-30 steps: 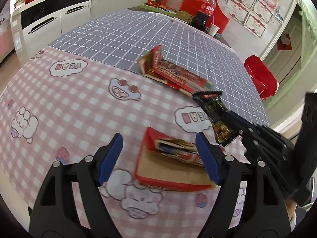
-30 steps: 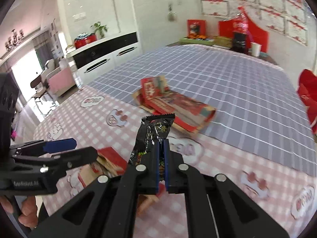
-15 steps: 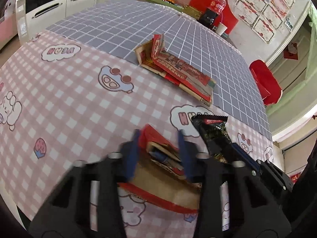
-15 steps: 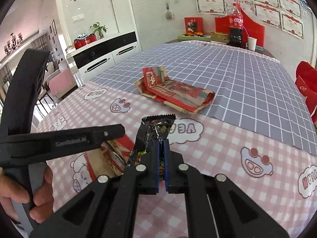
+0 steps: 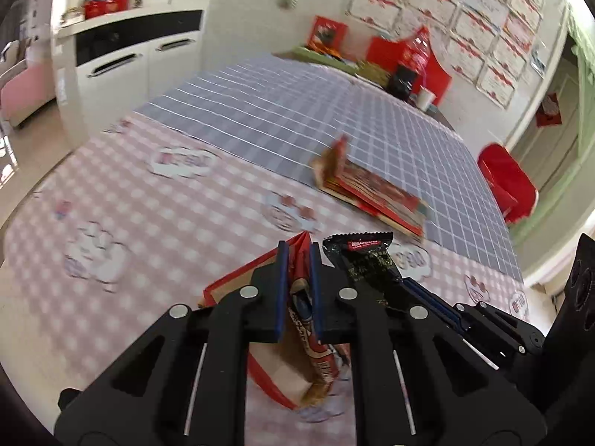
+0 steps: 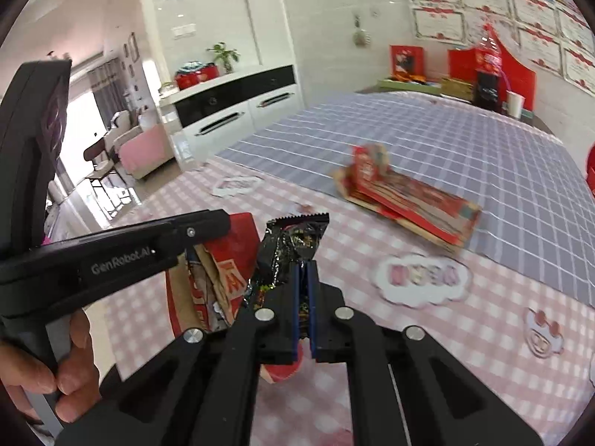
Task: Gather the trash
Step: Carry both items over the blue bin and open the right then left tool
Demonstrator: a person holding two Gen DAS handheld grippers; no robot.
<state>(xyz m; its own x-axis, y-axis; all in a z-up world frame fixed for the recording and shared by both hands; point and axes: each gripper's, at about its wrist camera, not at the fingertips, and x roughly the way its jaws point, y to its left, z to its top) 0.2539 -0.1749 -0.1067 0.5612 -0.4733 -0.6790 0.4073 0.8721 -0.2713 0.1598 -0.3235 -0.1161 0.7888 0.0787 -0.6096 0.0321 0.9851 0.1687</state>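
On the pink checked tablecloth (image 5: 156, 219), near its front edge, the pickup step is pretty much done on both sides. Furthest left, a hand (image 6: 55, 368) is seen wrapped round the handle of the left gripper (image 5: 297, 260), which is angled down toward the cloth. Its jaws have just been closing and are now pinched on the red paper bag (image 5: 297, 338), whose top edge sticks up between the blue pads while the rest hangs below, apparently lifted off the cloth.

Just to the right, the right gripper (image 6: 304, 278) is pressed together on the black snack wrapper (image 6: 293, 245), also tilted downward, the wrapper's crimped end poking up past the tips right beside the bag.

Further right, a flattened red carton (image 6: 412, 200) is left lying where the pink cloth meets the grey grid cloth (image 6: 465, 156), well apart from both tools.

Next move, probably: the wrapper gets dropped into the bag, so the bag mouth needs to be held open and steady.
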